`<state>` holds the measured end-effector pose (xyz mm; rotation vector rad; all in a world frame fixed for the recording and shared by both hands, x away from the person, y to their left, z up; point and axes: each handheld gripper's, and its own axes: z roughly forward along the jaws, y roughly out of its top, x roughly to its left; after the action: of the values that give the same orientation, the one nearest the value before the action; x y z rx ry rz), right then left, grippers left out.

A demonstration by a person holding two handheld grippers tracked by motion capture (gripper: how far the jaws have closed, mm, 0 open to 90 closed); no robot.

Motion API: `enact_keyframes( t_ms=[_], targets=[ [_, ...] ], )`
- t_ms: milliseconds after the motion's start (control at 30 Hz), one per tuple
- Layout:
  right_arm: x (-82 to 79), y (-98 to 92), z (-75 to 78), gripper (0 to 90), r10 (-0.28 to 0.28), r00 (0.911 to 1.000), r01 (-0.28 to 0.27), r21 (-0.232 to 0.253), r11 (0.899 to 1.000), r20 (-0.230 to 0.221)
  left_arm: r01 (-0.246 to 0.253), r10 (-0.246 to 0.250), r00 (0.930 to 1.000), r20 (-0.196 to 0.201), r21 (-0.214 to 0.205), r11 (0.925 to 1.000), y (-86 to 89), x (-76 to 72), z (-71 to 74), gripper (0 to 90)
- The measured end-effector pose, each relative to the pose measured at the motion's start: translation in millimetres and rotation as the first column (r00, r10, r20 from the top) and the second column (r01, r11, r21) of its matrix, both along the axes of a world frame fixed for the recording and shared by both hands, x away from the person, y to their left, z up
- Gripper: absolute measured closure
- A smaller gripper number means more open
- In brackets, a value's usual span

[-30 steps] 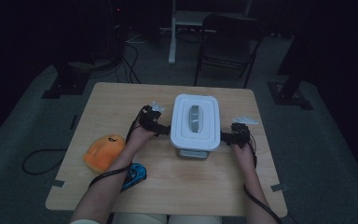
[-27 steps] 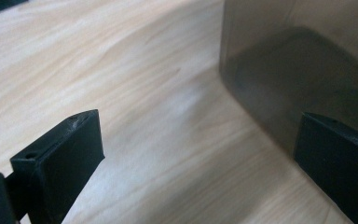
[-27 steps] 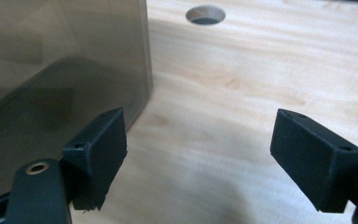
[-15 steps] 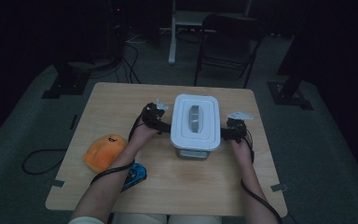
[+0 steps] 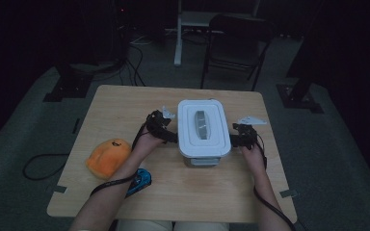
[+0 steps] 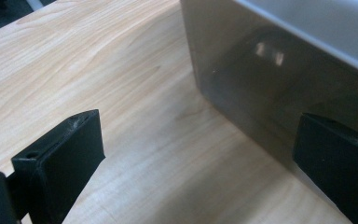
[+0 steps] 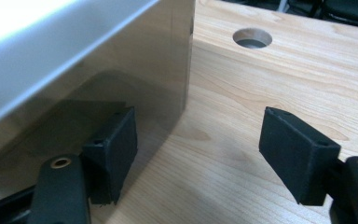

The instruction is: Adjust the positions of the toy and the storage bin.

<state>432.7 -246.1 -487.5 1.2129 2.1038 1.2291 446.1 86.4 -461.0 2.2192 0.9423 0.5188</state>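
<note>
Lidded white container at centre of wooden counter, flanked by tongs on both sides. Left tongs just beside the container's left wall, right tongs just beside its right wall, each held by a hand reaching in from the near edge.

Seen from the left gripper view: jaws set wide, bare counter between them, one jaw close against the container's translucent grey wall, contact impossible to confirm; nothing gripped. Seen from the right gripper view: jaws apart and just now closing, one jaw close in front of the container's side with its reflection showing in the wall, the other out over open wood; corner of the container reaching partway into the gap, pads not pressing on it. Round hole in the counter just beyond the container's far corner in that view.

Orange plush toy near the left edge of the counter, well apart from the container; small blue object beside the left forearm, partly covered by it and by a trailing cable, shape hard to make out. Room around the counter very dark; chair and stand legs on the far side barely readable. Container's contents hidden beneath the lid and clouded walls.
</note>
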Motion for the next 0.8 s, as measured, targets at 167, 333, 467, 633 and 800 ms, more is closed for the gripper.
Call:
enact_keyframes(
  t_ms=[167,333,467,633,800],
  targets=[
    [-2.3,-4.9,-2.2,27.7,0.031,0.9994,-0.030,0.036,0.999,-0.016,0.023,-0.023,0.9997,-0.007,-0.003,0.9997,0.2,-8.2,0.9,2.5],
    [-9.1,-4.0,-0.8,28.7,0.046,0.9989,-0.046,0.025,0.999,-0.005,0.017,-0.017,0.9998,0.014,-0.013,0.9998,1.8,-19.6,0.1,2.5],
    [-13.1,-3.6,-0.7,28.8,0.063,0.9980,-0.063,0.028,0.998,-0.009,0.029,-0.030,0.9992,0.026,0.008,0.9995,1.9,-25.1,1.9,2.5],
    [-20.5,-2.4,1.7,29.9,0.083,0.9965,-0.083,0.013,0.996,0.006,0.041,-0.041,0.9991,0.015,-0.003,0.9992,2.9,-34.4,2.6,2.5],
    [-28.4,-1.4,2.7,30.1,0.092,0.9957,-0.092,0.002,0.996,0.011,0.059,-0.059,0.9982,0.015,-0.011,0.9982,4.8,-45.3,1.9,2.5]
  ],
)
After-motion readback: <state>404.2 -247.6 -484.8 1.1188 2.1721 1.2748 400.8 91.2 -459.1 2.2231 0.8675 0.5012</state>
